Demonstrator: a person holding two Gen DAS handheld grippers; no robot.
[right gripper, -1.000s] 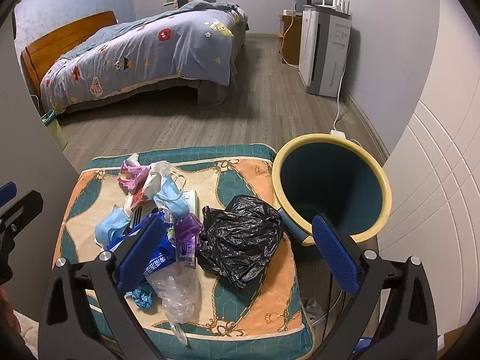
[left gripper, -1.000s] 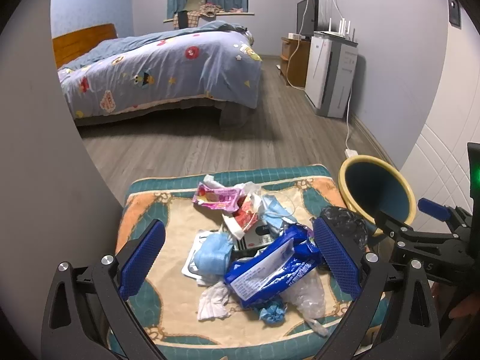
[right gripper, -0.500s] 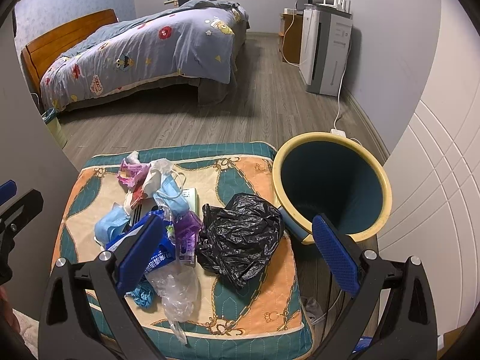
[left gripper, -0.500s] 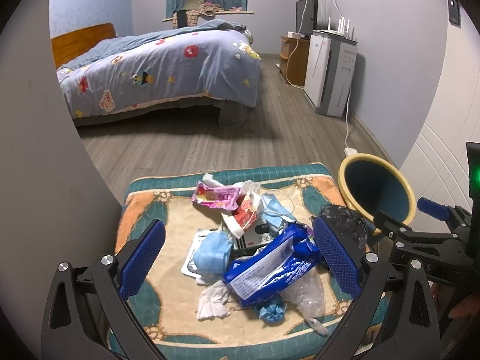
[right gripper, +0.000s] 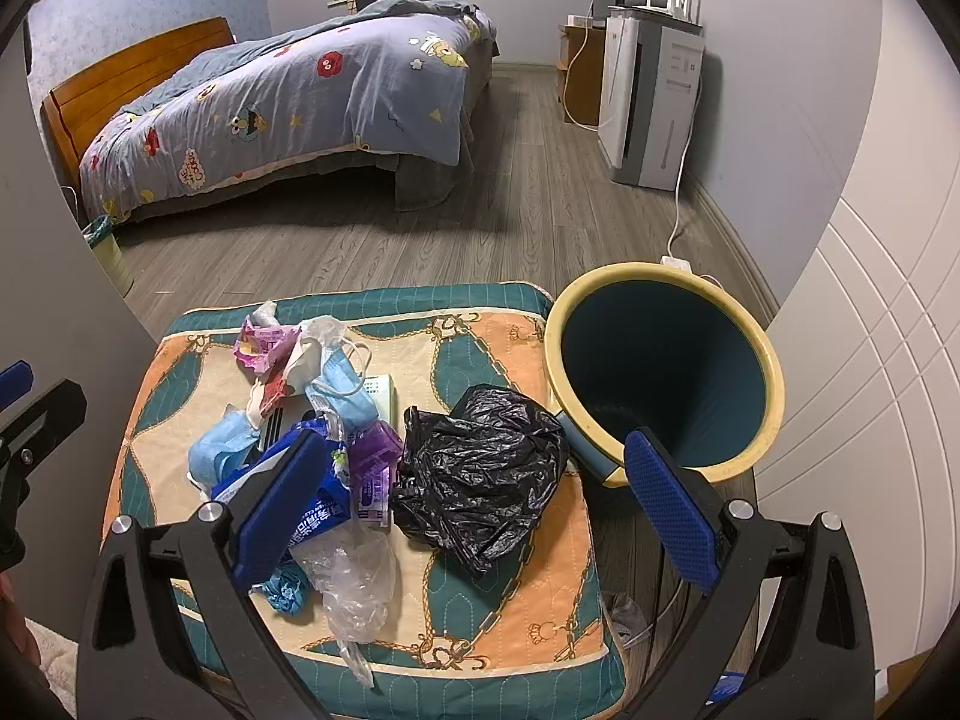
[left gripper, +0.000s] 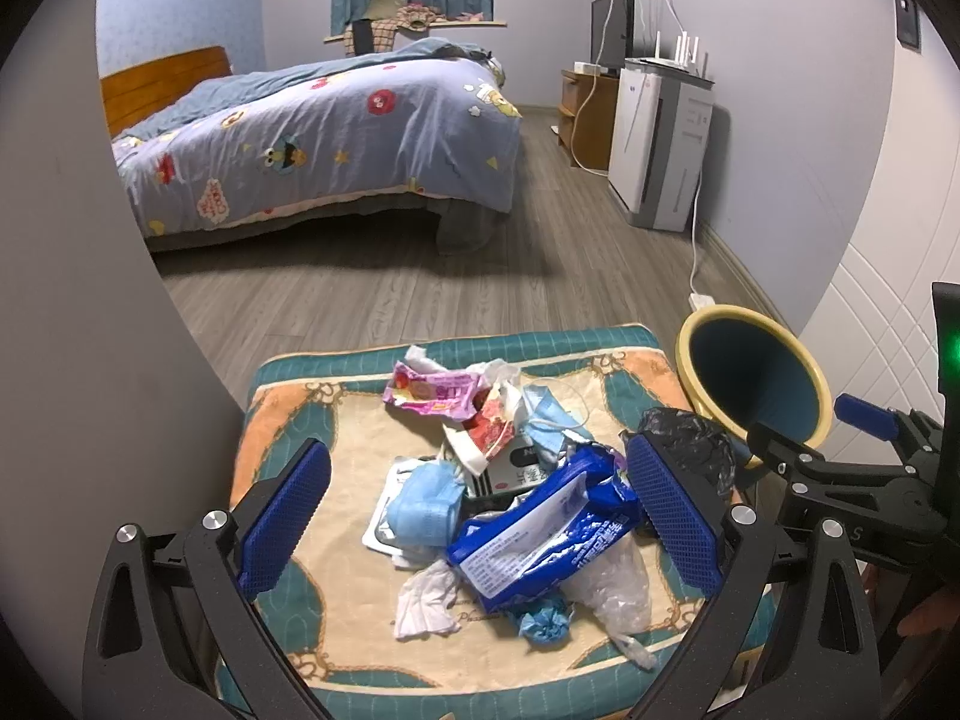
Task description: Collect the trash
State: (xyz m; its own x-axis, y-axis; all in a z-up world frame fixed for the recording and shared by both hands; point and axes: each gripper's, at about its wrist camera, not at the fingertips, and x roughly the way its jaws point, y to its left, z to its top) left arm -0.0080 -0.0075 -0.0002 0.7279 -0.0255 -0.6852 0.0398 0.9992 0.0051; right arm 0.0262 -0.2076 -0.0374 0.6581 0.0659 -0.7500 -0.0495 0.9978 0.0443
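A pile of trash lies on a patterned cushion (left gripper: pixel 282 414): a blue wipes packet (left gripper: pixel 540 540), blue face masks (left gripper: pixel 426 510), a pink wrapper (left gripper: pixel 435 390), a white tissue (left gripper: pixel 423 597) and a clear plastic bag (right gripper: pixel 357 588). A crumpled black plastic bag (right gripper: pixel 480 474) lies on the cushion (right gripper: pixel 510 618) beside a yellow-rimmed teal bin (right gripper: pixel 666 366). My left gripper (left gripper: pixel 477 516) is open and empty, hovering over the pile. My right gripper (right gripper: pixel 474 510) is open and empty, above the black bag. The bin also shows in the left wrist view (left gripper: pixel 756 378).
A bed (left gripper: pixel 324 138) with a blue quilt stands across the wooden floor. A white appliance (left gripper: pixel 660 144) and a wooden cabinet stand at the right wall, with a cable down to a power strip (right gripper: pixel 675 264). A small bin (right gripper: pixel 108 246) sits by the bed.
Both views have shifted very slightly; the cushion and trash sit marginally lower in the frames. Both grippers stay open and nothing on the cushion has moved.
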